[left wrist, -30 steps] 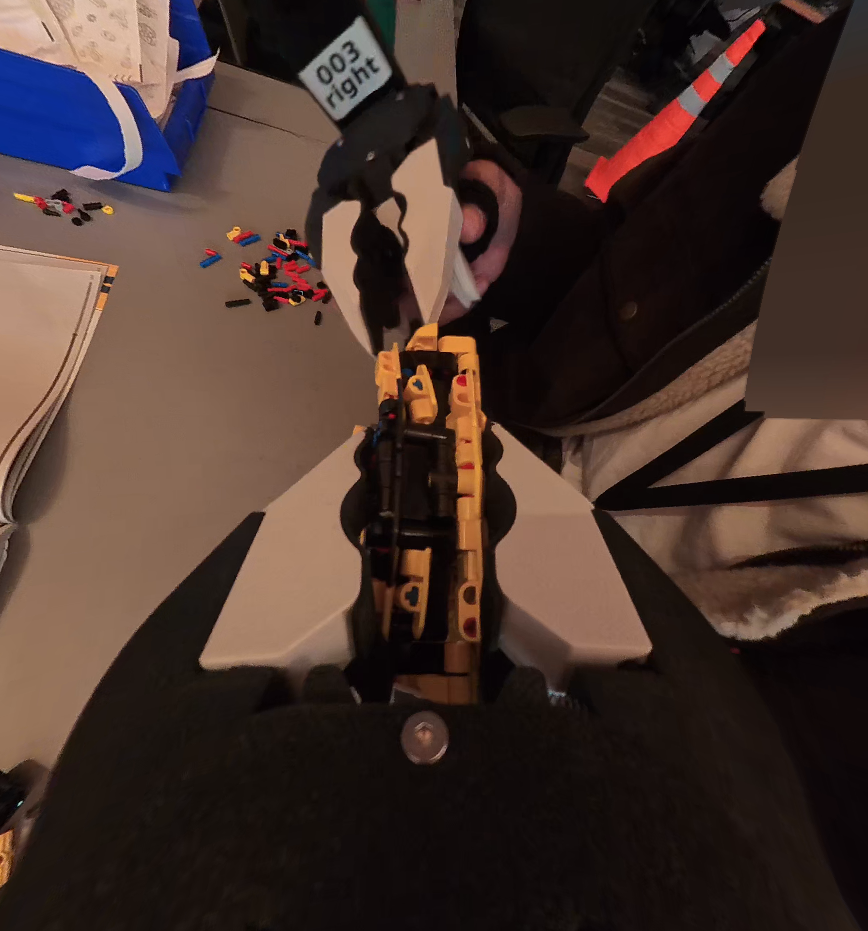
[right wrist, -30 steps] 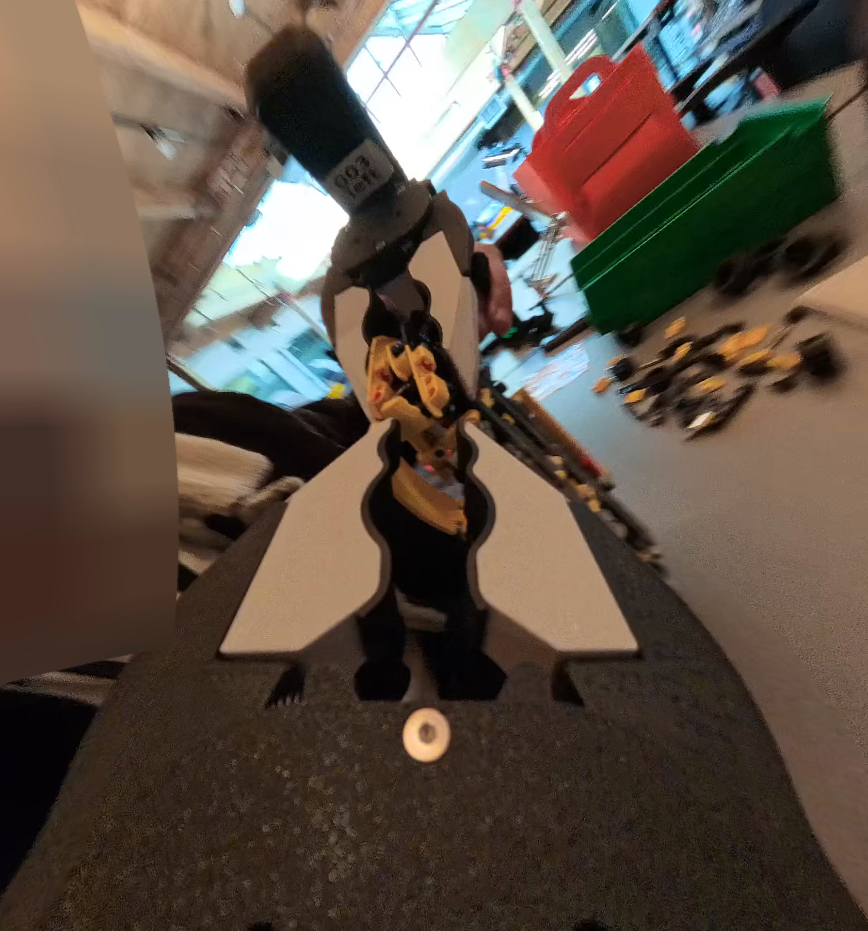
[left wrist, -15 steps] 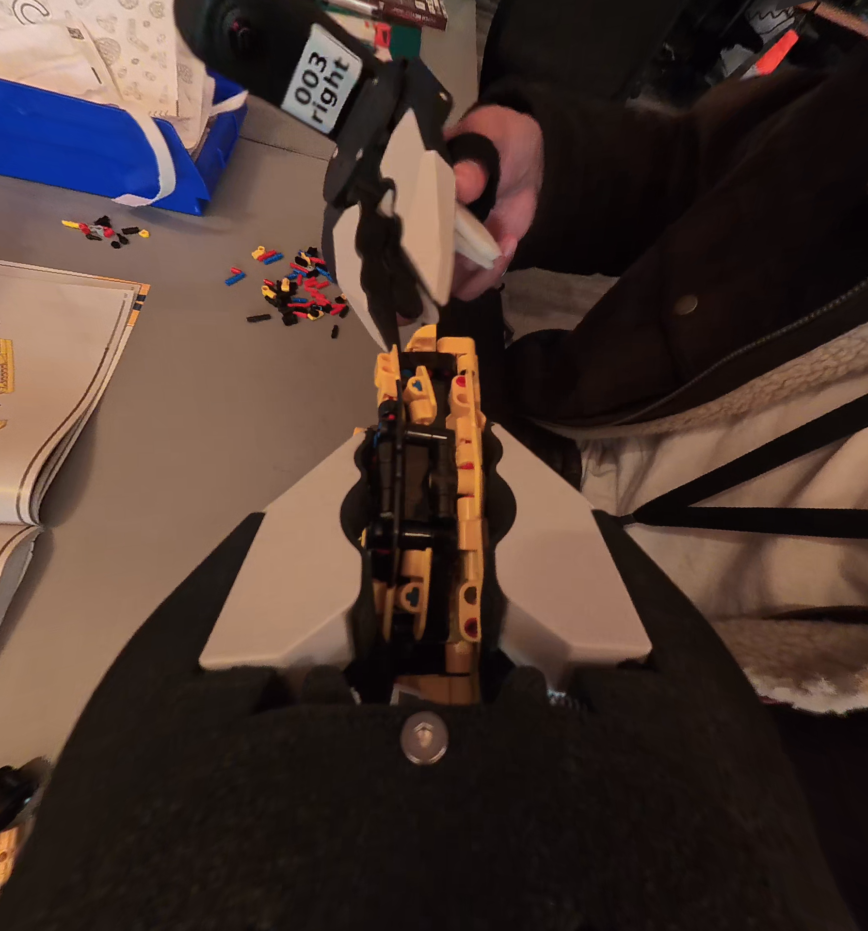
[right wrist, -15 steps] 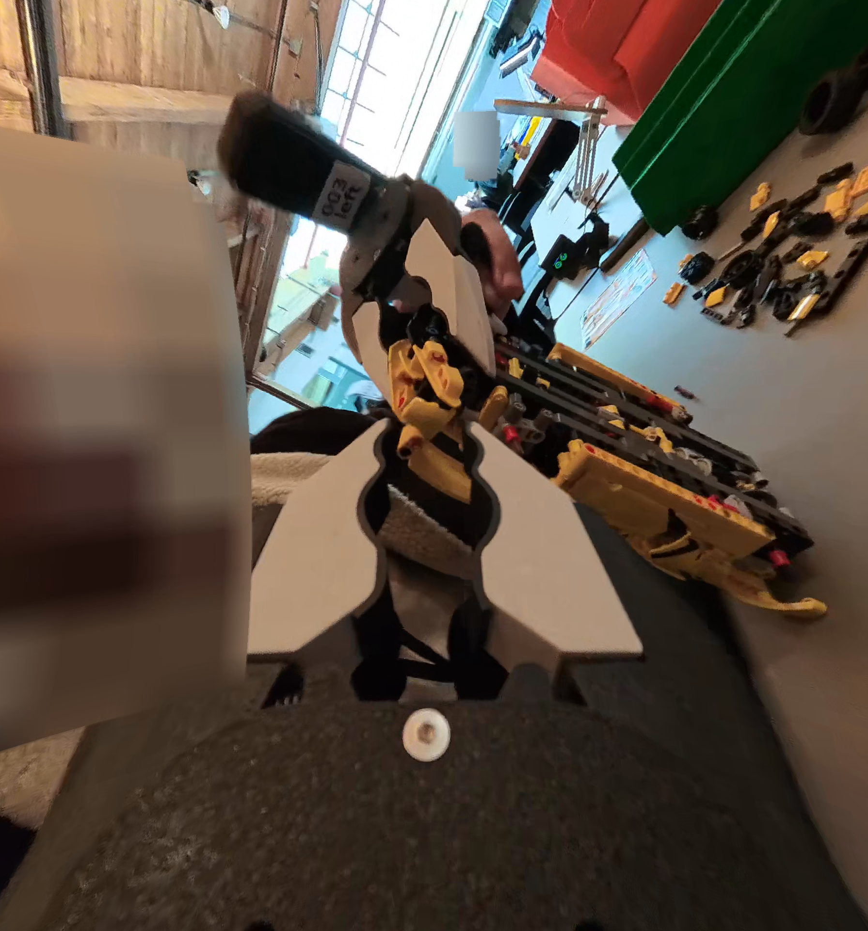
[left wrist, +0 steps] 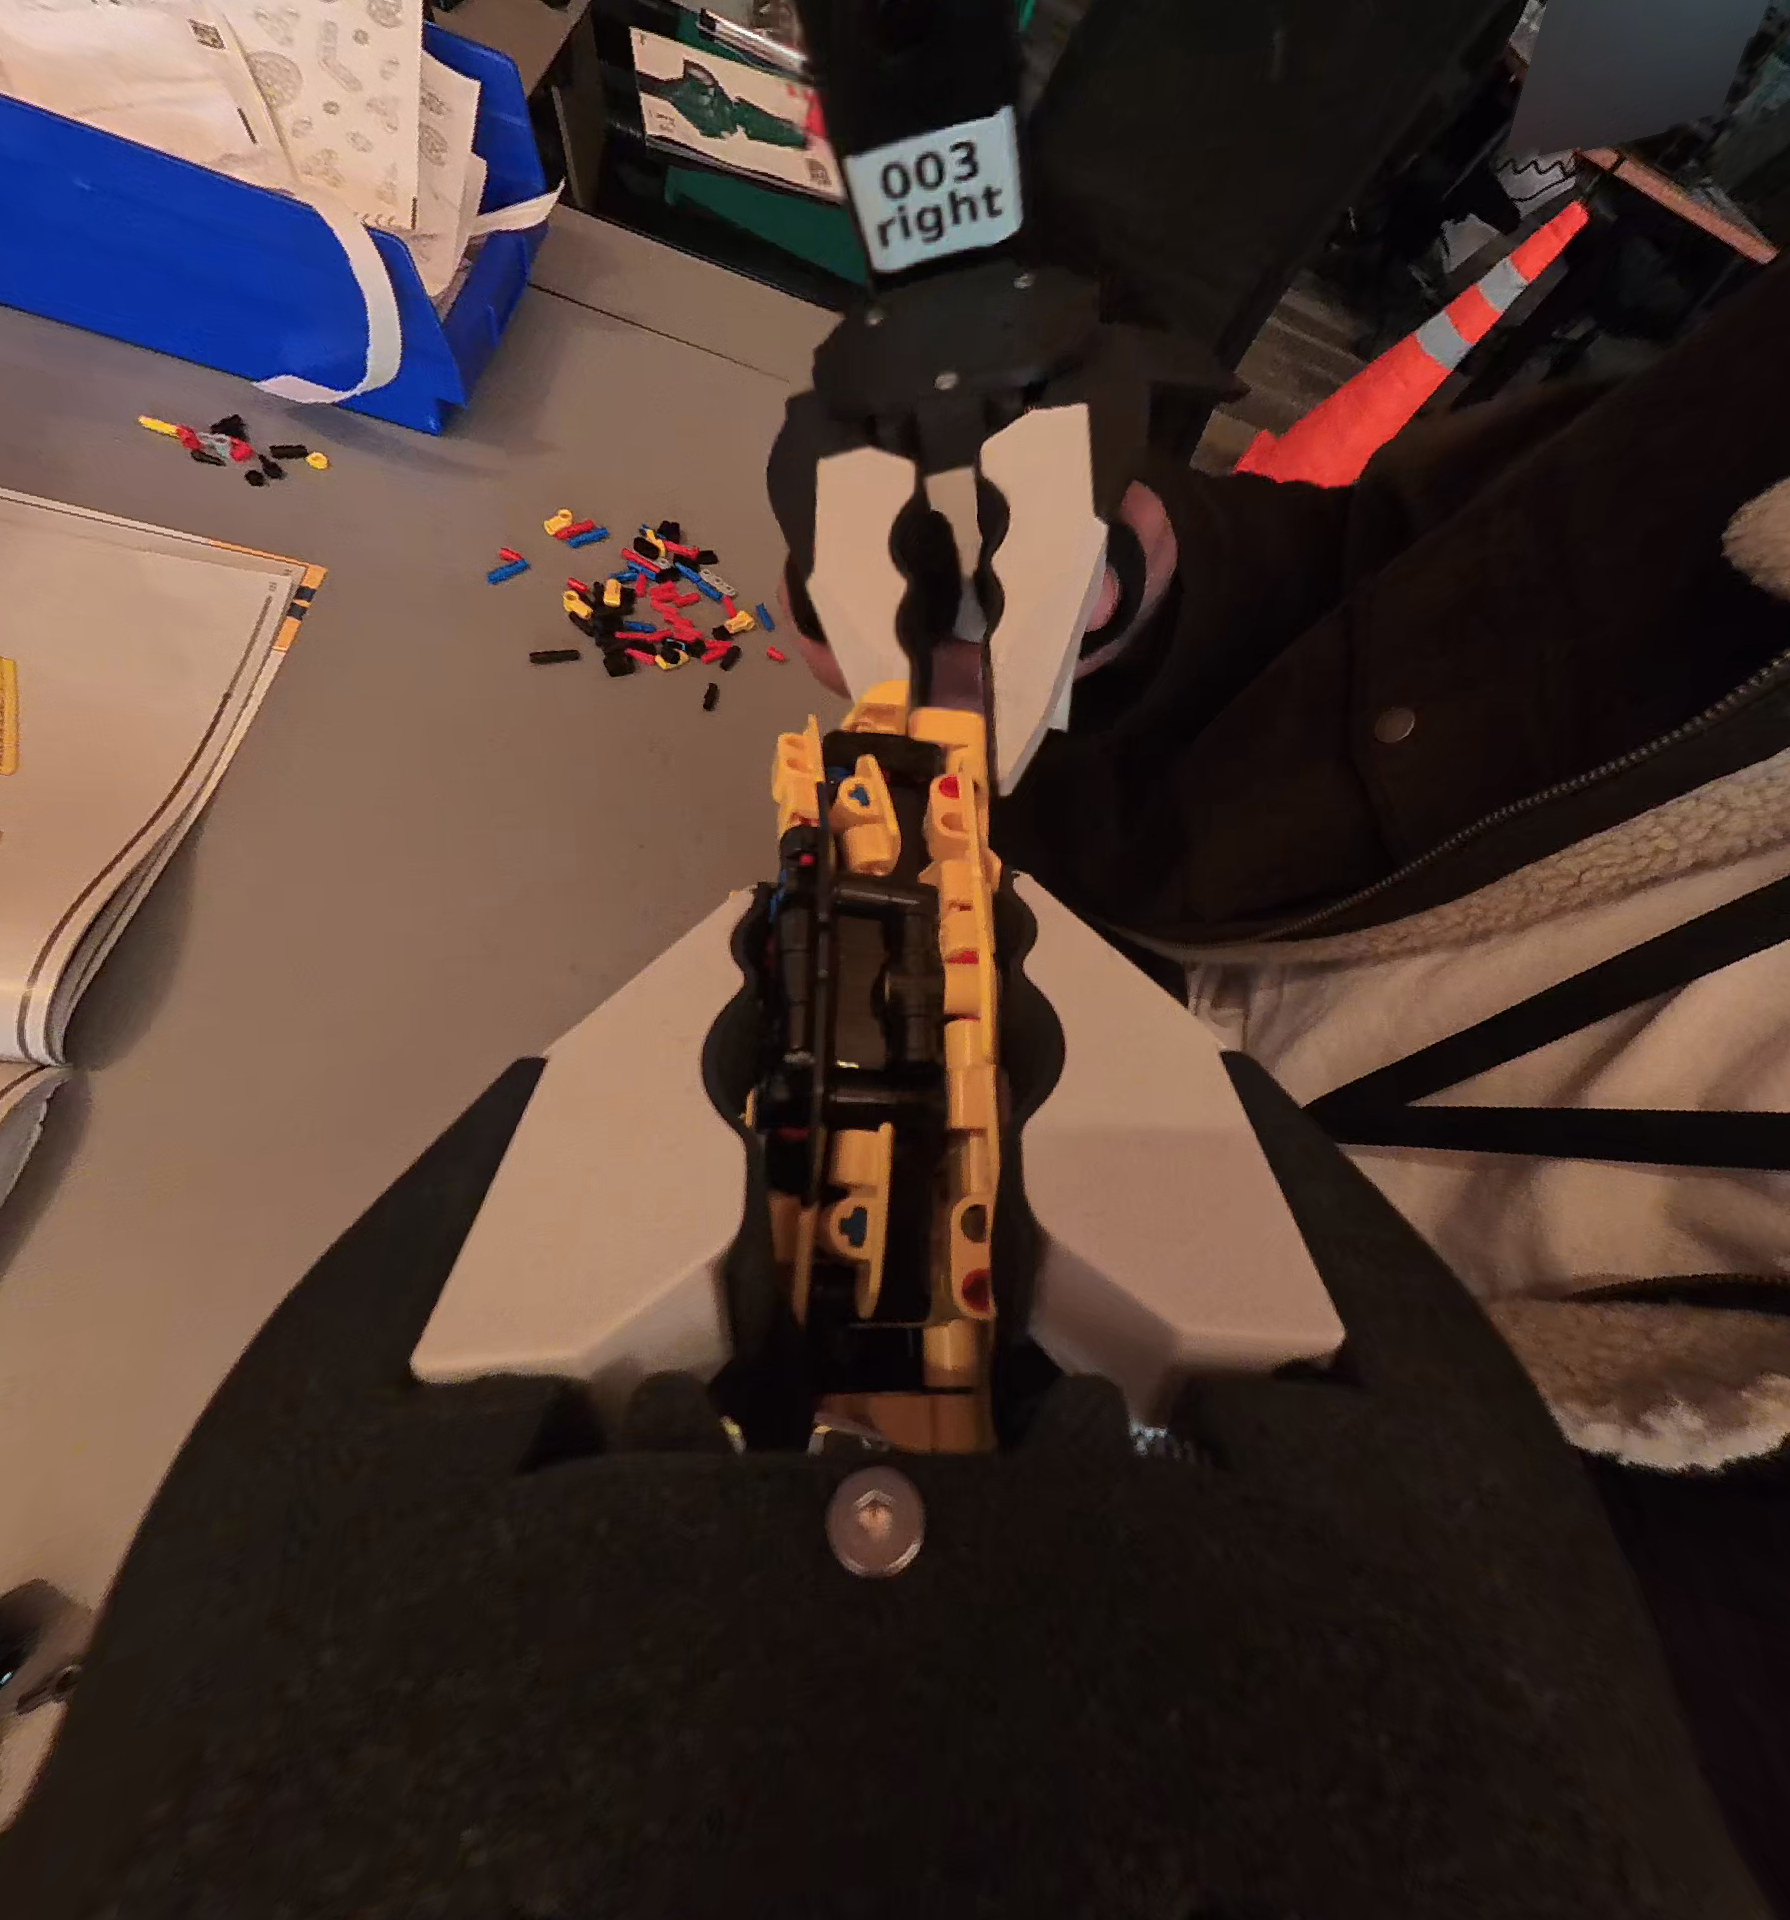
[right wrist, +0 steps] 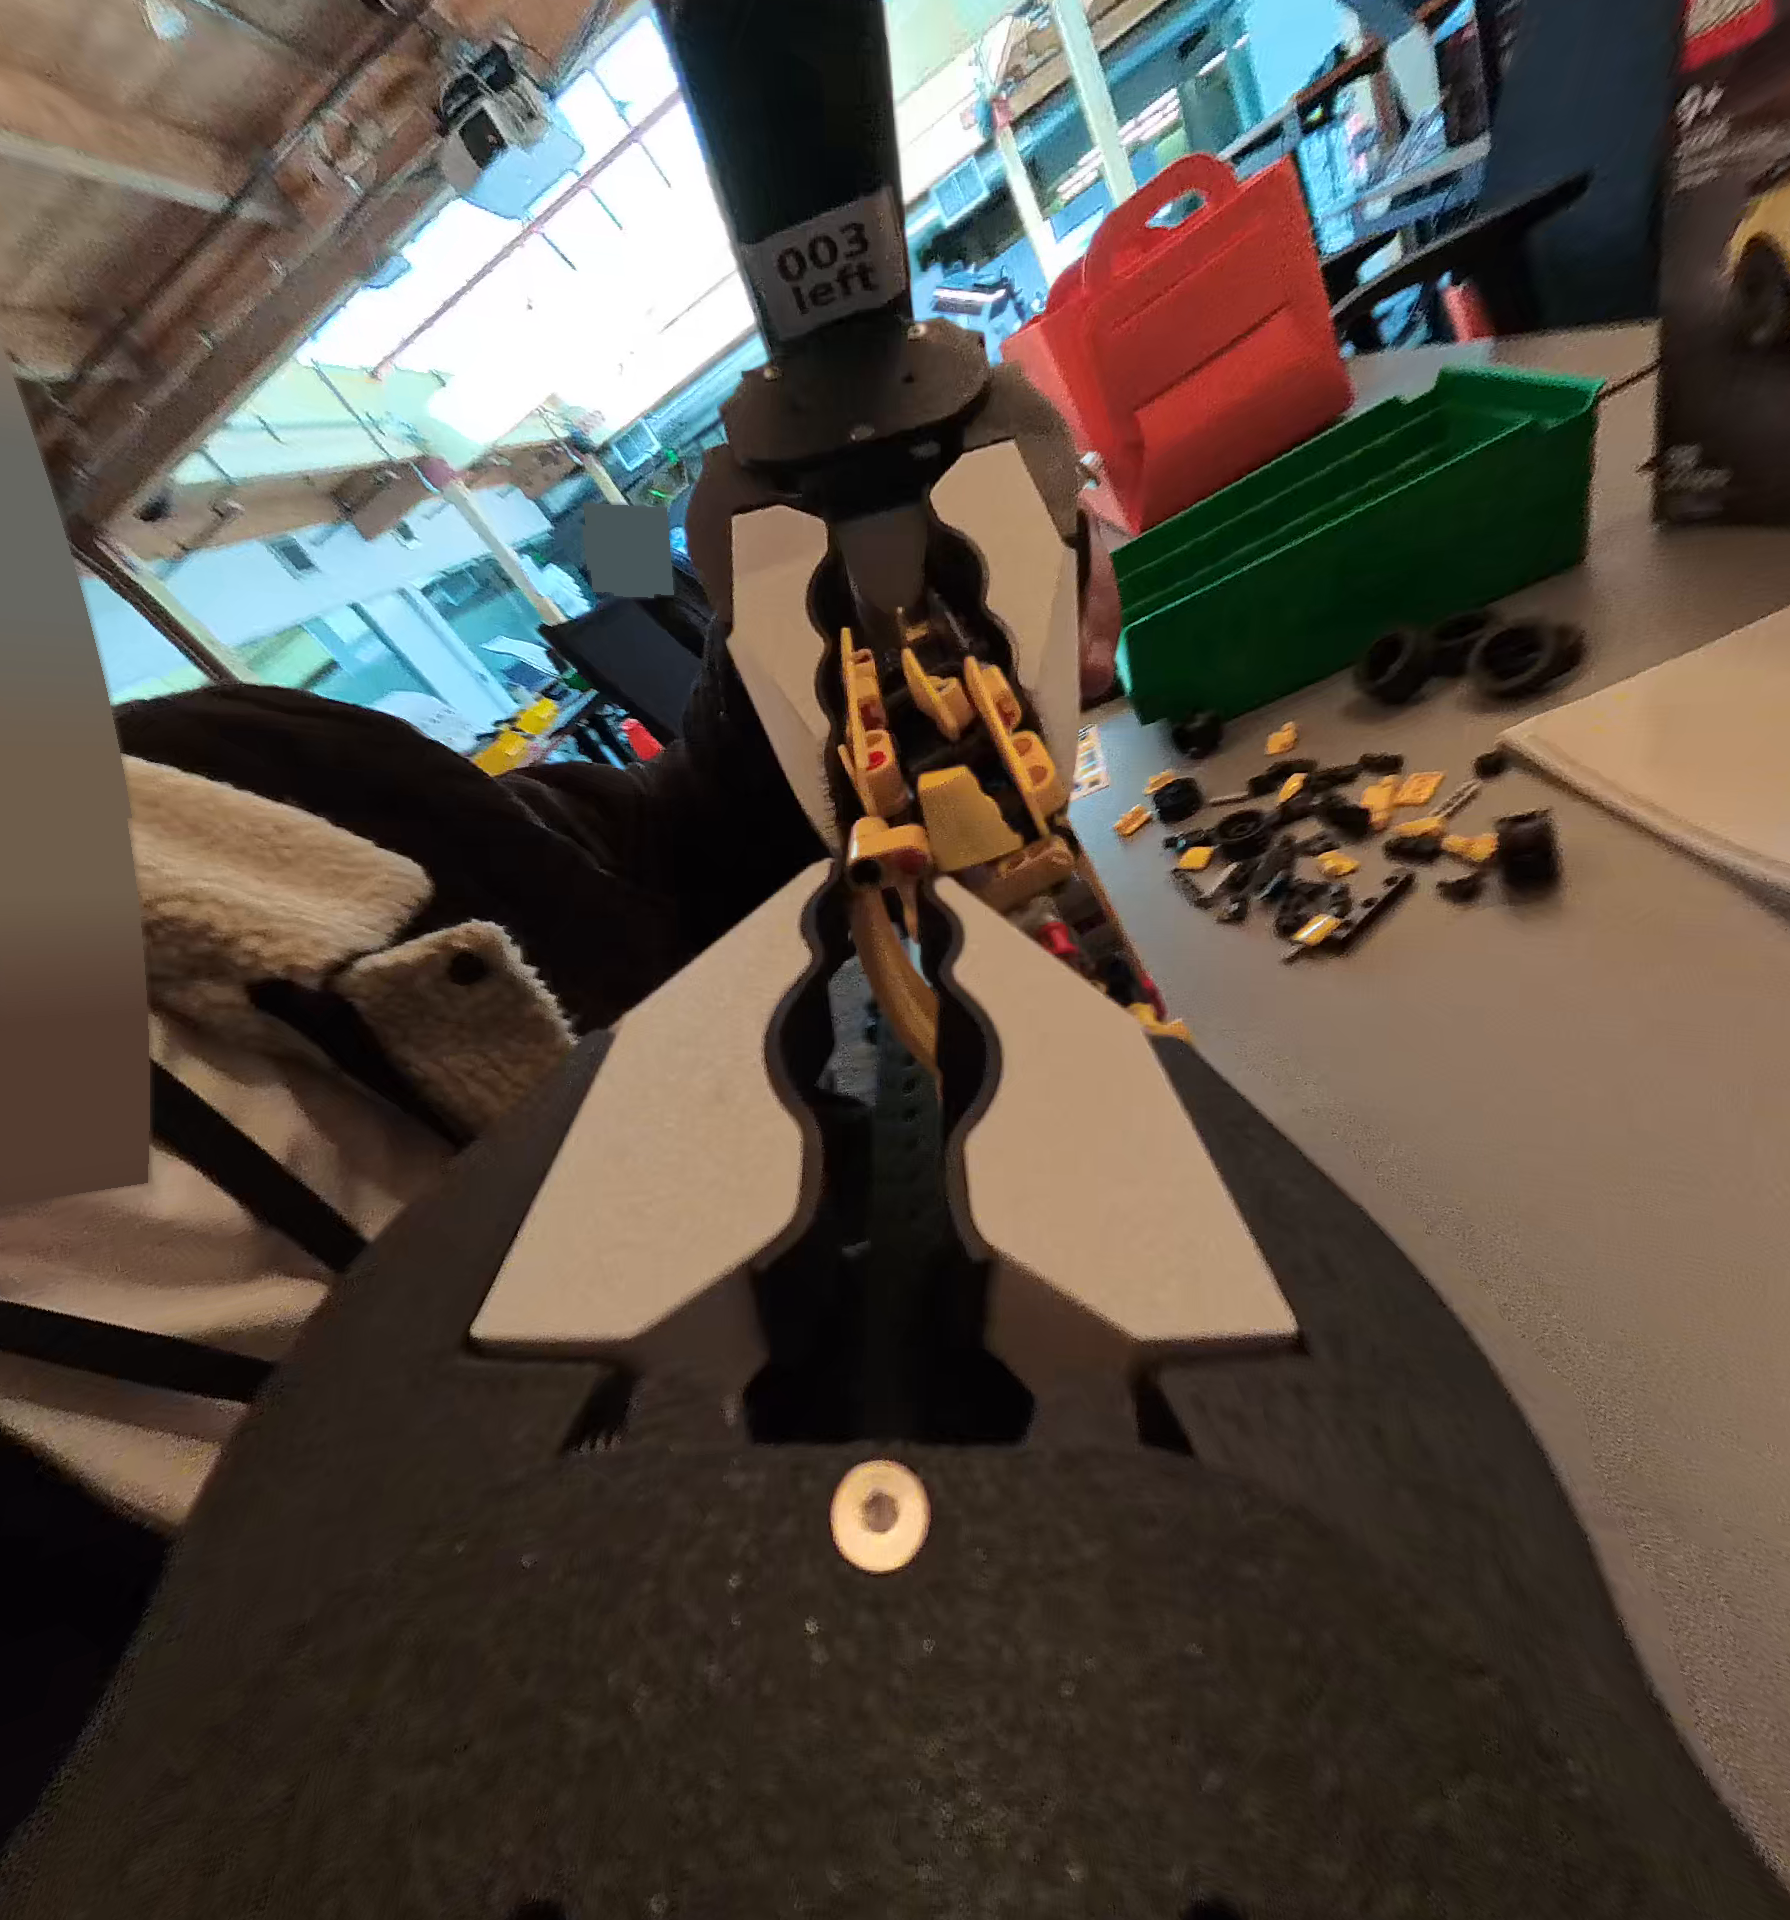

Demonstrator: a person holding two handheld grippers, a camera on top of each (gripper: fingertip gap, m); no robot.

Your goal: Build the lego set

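Since half a second ago, the right gripper [left wrist: 958, 665] has swung upright at upper centre, jaws pinching a curved yellow lego piece [right wrist: 896, 977] against the yellow-and-black lego assembly [left wrist: 886, 1039] clamped in the left gripper [left wrist: 875, 894]. Misalignment could pop the piece loose. Their joint is hidden.

The yellow-and-black model [left wrist: 875, 1039] is glossy, smooth plastic. The fingers [left wrist: 600, 1174] clamping it look matt, pale plastic, set in a rough, grainy black body with a shiny metal screw [left wrist: 873, 1525]. Left of the model, the table [left wrist: 403, 852] is smooth and matt, and the booklet [left wrist: 91, 748] is satiny paper. Right of the model is fleecy cream cloth [left wrist: 1597, 935].
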